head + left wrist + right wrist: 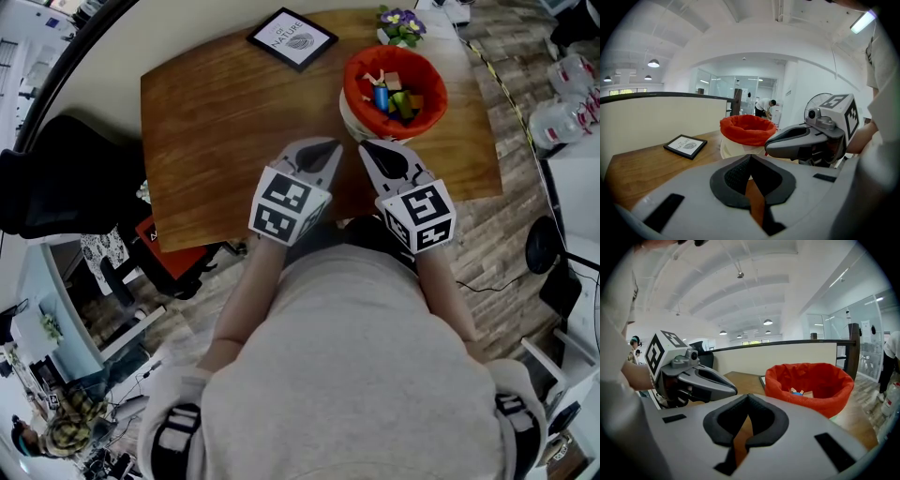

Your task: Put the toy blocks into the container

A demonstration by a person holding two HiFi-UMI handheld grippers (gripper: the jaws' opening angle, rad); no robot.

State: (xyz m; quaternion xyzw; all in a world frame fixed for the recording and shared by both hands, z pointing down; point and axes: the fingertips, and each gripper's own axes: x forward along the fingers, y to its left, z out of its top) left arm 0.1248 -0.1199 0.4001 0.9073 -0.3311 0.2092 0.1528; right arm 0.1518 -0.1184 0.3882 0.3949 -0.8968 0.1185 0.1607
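My left gripper [333,143] and right gripper [366,145] are both squeezed together on nothing, side by side. Toy blocks [394,97] are sitting in the container [360,67], just ahead of the right gripper's tips.

My left gripper [328,145] and right gripper [368,147] have matt grey plastic shells, and the jaws are lined with black, finely textured padding. The surface [216,122] is smooth brown wood with a soft sheen. The container [349,80] has a crumpled red liner, cloth by its look, over a smooth white wall. The toy blocks [394,97] look painted.
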